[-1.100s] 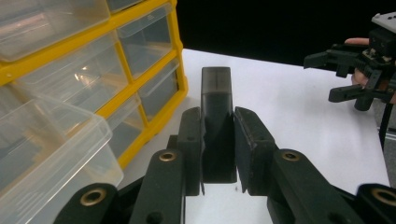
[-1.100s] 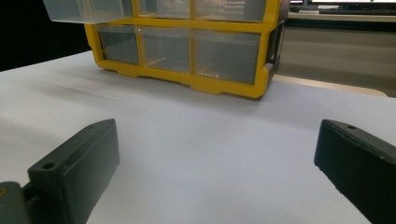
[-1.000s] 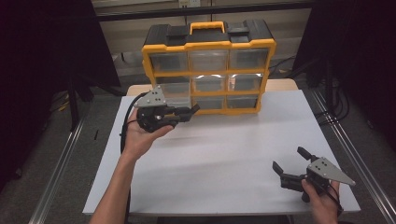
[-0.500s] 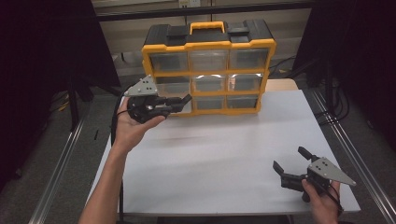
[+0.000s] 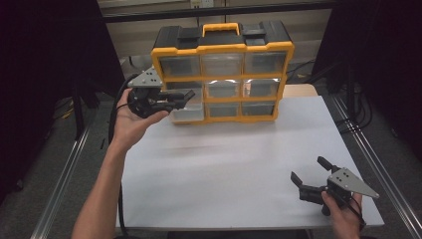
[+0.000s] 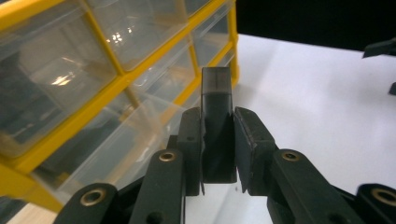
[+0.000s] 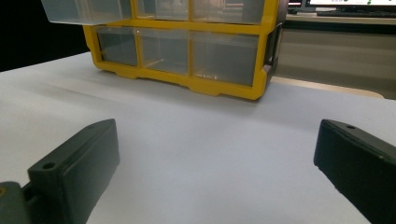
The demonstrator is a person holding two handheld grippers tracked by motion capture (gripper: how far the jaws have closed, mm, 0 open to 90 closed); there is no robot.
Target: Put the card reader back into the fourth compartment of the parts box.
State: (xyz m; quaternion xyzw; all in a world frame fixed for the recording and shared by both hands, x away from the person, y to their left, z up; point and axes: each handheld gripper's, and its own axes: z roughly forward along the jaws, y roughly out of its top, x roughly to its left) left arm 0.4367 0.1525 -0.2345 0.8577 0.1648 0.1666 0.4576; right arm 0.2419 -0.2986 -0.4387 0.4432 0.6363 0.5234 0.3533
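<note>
Sideways, left gripper point(image 6: 218, 154) clamps a dark, slim rectangular block point(image 6: 216, 126); right gripper point(image 5: 312, 178) gapes.

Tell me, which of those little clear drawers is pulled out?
The bottom-left drawer of the yellow organizer: it juts forward past the frame, just below the left claw, while the other drawers sit flush.

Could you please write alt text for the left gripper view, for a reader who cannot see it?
The left hand-held gripper is shut on a small dark block, held upright between its black jaws. To the left stands a yellow organizer with clear drawers, on a white table.
</note>
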